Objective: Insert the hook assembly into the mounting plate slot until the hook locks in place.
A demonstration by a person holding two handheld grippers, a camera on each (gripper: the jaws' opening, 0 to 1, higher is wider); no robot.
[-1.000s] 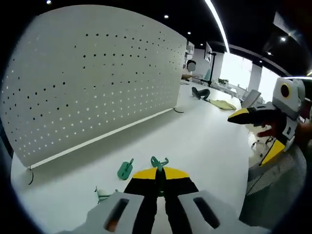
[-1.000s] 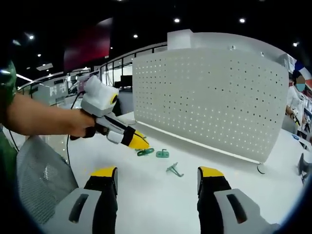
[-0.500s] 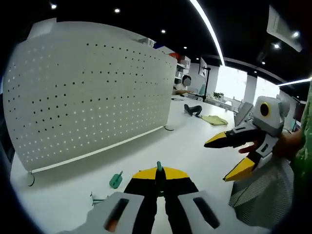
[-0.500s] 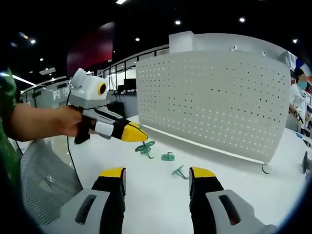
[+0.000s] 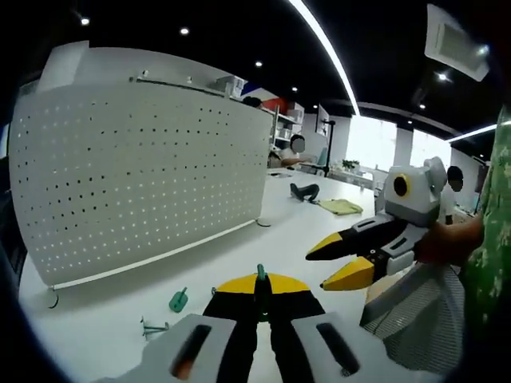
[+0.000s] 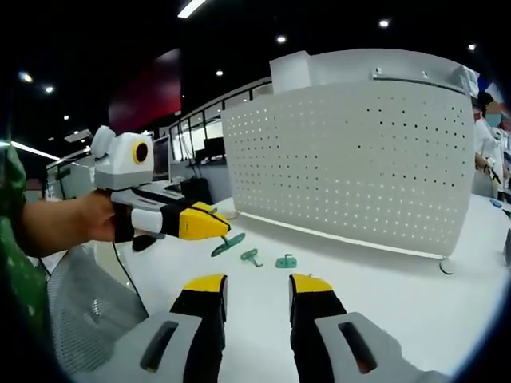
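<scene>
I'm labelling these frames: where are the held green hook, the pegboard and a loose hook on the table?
held green hook (image 6: pixel 227 244), right gripper view, its flat end.
pegboard (image 5: pixel 136 167), left gripper view, perforated face.
loose hook (image 6: pixel 286 261), right gripper view, its base.

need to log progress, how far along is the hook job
Early stage. Done: the left tongs are shut on a green hook, held above the table. In hand: carrying it, well short of the pegboard. Left: push the hook into a slot until it locks. Two more hooks lie on the table; the right tongs are open, holding nothing.
</scene>
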